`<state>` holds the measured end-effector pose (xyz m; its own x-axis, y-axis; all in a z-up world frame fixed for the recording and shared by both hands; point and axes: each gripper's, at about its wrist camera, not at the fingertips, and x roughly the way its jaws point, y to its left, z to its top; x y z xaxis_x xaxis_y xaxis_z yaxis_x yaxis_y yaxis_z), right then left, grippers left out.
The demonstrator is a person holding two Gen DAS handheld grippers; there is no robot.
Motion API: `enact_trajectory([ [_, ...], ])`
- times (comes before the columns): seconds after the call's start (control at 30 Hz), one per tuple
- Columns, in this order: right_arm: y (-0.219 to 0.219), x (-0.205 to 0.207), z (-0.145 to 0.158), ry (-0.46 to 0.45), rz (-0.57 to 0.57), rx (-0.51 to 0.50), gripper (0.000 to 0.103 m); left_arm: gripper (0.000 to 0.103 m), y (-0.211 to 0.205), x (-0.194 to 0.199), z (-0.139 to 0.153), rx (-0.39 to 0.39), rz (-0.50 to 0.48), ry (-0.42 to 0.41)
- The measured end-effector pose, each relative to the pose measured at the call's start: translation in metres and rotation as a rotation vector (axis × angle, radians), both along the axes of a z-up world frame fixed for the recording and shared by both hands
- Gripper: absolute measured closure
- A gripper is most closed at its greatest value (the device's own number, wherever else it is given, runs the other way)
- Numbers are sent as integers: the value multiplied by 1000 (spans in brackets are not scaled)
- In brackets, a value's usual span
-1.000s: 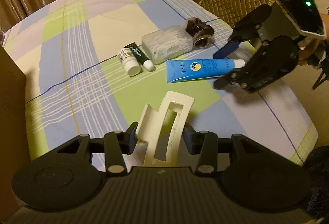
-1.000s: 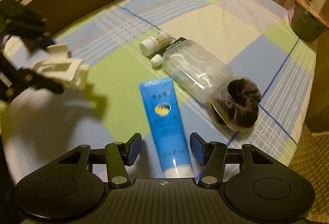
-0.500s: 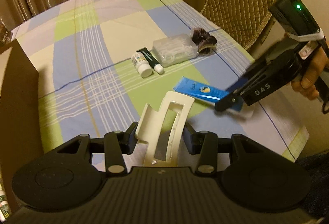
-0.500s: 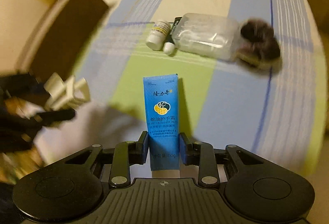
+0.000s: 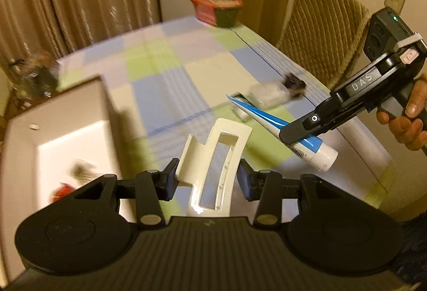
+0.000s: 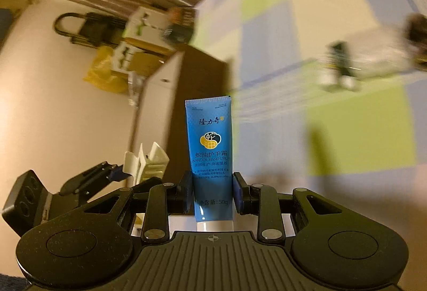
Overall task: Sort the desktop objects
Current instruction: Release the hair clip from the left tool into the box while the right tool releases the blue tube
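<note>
Blue hand cream tube (image 6: 210, 157) is pinched by the right hand-held gripper (image 6: 212, 193) at frame centre, and a cream-white plastic clip (image 5: 213, 165) is clamped in the left hand-held gripper (image 5: 206, 181), both lifted clear of the checked surface (image 5: 165, 72). The carry step is judged to be in hand, and a release over the open box (image 5: 66, 130) at the left of the frame is called for next. The box's interior and the holding hand (image 5: 408, 114) are shown only in the left view; the tube's label is readable only in the right.
</note>
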<state>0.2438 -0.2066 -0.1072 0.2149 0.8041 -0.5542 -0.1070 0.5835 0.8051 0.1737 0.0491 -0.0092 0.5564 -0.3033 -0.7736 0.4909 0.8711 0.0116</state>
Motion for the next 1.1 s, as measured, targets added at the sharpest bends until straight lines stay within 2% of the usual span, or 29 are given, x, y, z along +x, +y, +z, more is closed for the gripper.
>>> enact_trajectory([
  [0.2, 89, 12, 22, -75, 36, 48, 74, 62, 77, 7, 18, 48, 70, -61],
  [0.43, 183, 30, 29, -110, 1, 44, 74, 62, 148, 50, 12, 128, 119, -54],
  [0.5, 193, 30, 34, -122, -9, 13, 74, 62, 161, 67, 4, 143, 115, -41],
  [0.6, 217, 44, 32, -140, -4, -70, 74, 62, 176, 96, -10, 167, 109, 0],
  [0.7, 235, 56, 30, -188, 39, -197, 74, 62, 182, 115, -21, 190, 85, 18],
  [0.87, 270, 81, 22, -293, 176, -403, 74, 62, 188, 144, -41, 204, 63, 72],
  [1.1, 301, 111, 4, -363, 326, -540, 74, 62, 199, 170, -63, 187, 106, 121],
])
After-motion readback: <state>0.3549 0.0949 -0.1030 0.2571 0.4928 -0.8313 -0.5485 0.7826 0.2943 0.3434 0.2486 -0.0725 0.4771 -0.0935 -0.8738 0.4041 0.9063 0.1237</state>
